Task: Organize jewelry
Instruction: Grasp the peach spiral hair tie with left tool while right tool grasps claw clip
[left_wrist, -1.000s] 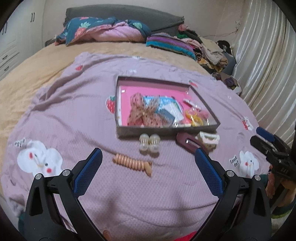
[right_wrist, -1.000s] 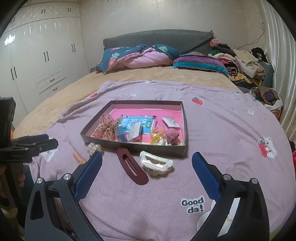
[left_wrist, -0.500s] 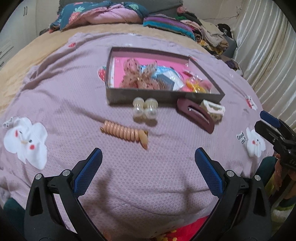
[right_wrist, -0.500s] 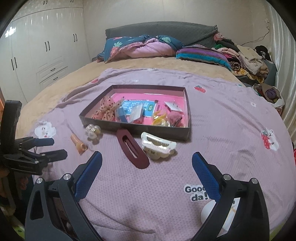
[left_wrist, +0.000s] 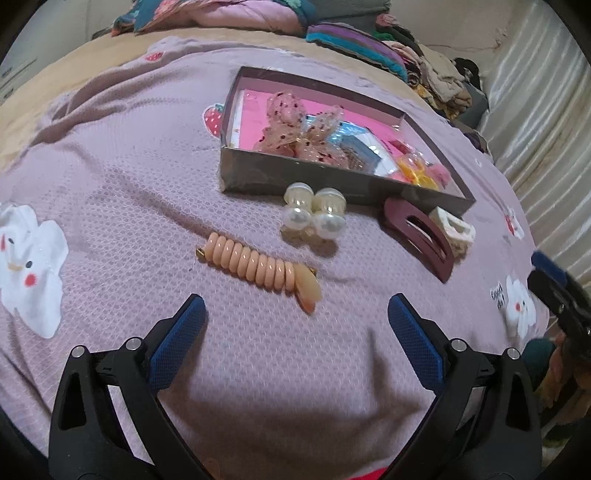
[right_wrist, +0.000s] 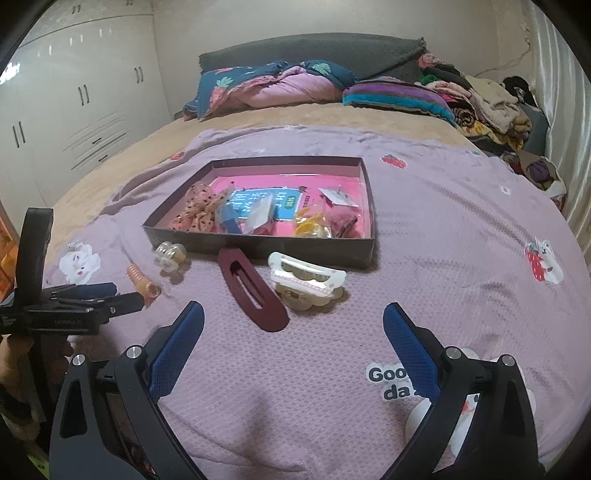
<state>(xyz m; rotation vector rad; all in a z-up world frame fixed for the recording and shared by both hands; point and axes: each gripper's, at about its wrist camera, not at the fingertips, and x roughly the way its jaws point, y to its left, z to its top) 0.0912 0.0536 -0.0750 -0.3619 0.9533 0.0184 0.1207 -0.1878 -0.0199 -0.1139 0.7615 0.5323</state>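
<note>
1. Jaws of the left gripper stand spread wide and hold nothing; in the left wrist view they hover over the purple blanket on the bed.
2. Just ahead of them lies the peach spiral hair tie, flat on the blanket and apart from both fingers.
3. Beyond it sits the pearl hair clip, close against the near wall of the dark box.
4. To the right of the pearls, the maroon hair clip and the cream claw clip lie side by side near the box corner.
5. Inside the box, on its pink floor, rest a spotted bow, a blue card and yellow pieces.
6. At the right edge the right gripper shows in part.
7. In the right wrist view, the right gripper has its jaws spread wide and holds nothing.
8. The maroon hair clip and cream claw clip lie just ahead, outside the box.
9. Left of them sit the pearl hair clip and the spiral hair tie, with the left gripper just beside the tie.
</note>
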